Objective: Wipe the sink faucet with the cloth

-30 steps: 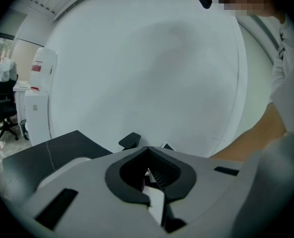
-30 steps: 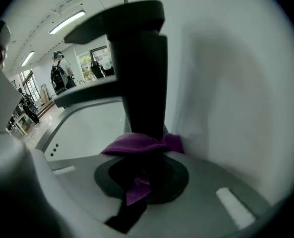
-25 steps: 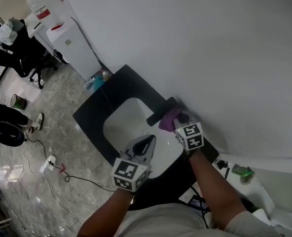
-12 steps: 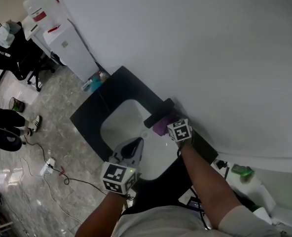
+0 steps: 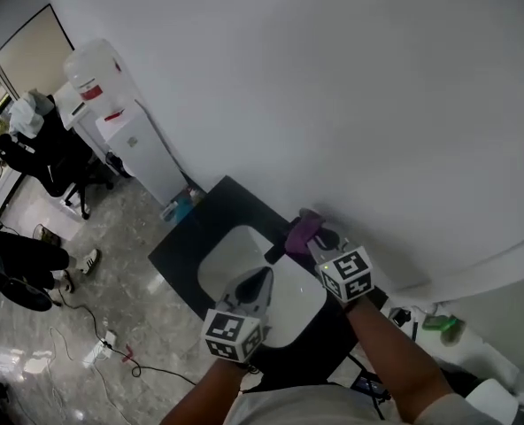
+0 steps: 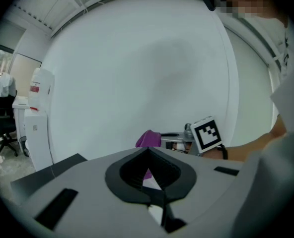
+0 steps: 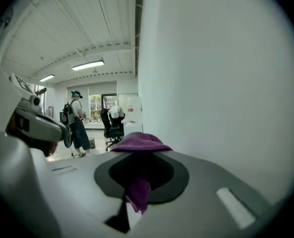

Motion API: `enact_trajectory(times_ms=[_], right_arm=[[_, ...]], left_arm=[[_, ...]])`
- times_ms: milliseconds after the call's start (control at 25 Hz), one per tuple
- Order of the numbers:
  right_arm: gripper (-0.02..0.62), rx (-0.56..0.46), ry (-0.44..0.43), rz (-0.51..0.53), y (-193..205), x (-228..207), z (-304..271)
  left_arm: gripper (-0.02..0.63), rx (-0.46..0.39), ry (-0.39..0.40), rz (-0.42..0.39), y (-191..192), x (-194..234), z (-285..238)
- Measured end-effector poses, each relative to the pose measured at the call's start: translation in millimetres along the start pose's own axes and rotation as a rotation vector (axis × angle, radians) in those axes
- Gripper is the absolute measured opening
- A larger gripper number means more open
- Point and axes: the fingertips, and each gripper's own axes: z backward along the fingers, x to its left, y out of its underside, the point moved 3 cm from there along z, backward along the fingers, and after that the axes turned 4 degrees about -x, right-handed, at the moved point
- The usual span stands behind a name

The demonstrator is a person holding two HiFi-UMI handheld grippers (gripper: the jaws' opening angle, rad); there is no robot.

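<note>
- Cloth (image 5: pixel 301 229) now lies over most of the faucet (image 5: pixel 272 255), where half a second ago it was at the spout's side; only the dark spout tip shows past it.
- Right gripper (image 5: pixel 312 237) has its jaws closed on the cloth: purple folds fill the gap between them and bunch over the tips, close to the wall (image 5: pixel 350 104).
- Left gripper (image 5: pixel 261 277) hovers over the sink (image 5: pixel 235 257), apart from the faucet, jaws together with nothing between them.
- Sink is a white basin set in a black counter (image 5: pixel 187 242) against the wall.
- Water dispenser (image 5: pixel 131 140) stands left of the counter, well apart.
- A seated person (image 5: pixel 34 140) is further left, by a black chair (image 5: pixel 72 180).
- Cables (image 5: pixel 111 348) trail over the glossy floor (image 5: pixel 58 326).
</note>
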Motion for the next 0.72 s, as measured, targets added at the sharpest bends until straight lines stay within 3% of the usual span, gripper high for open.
enact_trajectory(times_ms=[160,280,560,720], right_arm=[[0.026,-0.117,-0.001,0.026,-59,31,73],[0.026,-0.174,0.007,0.033,-84,54,117],[0.025,-0.220,0.076,0.070,-95,74,179],[0.025,-0.232,0.082,0.062,-95,76,190]], left_arm=[[0.006,-0.135,0.006,-0.046,-55,-36,19],[0.006,-0.174,0.019,-0.067,-79,-55,30],[0.006,-0.176,0.032,-0.099,-80,-81,45],[0.006,-0.172,0.050,-0.064,-73,-92,46]])
